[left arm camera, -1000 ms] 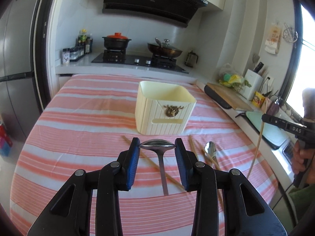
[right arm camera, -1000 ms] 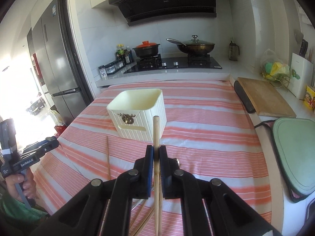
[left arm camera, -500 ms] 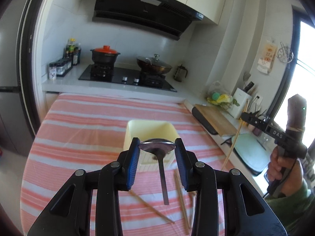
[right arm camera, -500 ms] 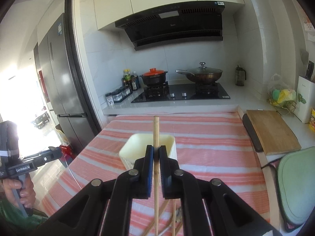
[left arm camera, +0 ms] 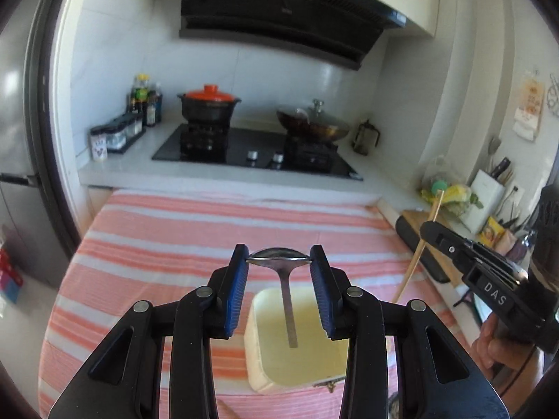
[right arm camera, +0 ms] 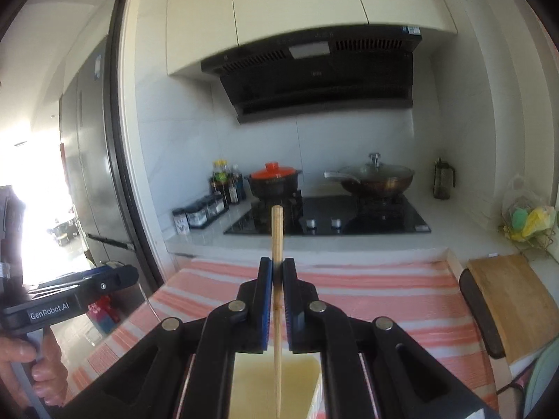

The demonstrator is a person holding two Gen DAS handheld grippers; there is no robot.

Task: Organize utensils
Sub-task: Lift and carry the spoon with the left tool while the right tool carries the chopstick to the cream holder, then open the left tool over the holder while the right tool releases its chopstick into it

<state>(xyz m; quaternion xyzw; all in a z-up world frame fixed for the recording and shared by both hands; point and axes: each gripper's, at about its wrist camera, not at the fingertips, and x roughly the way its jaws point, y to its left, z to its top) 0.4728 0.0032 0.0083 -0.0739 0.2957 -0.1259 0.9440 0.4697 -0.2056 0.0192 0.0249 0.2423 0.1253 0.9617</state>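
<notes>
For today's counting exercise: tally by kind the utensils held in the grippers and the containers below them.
Shiny metal spoon: 1
Long wooden chopstick: 1
Cream plastic square container: 1
Total: 3

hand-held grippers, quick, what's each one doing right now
Left hand-held gripper: closed on the metal spoon by its bowl, handle hanging over the cream bin.
Right hand-held gripper: closed on a wooden chopstick.
</notes>
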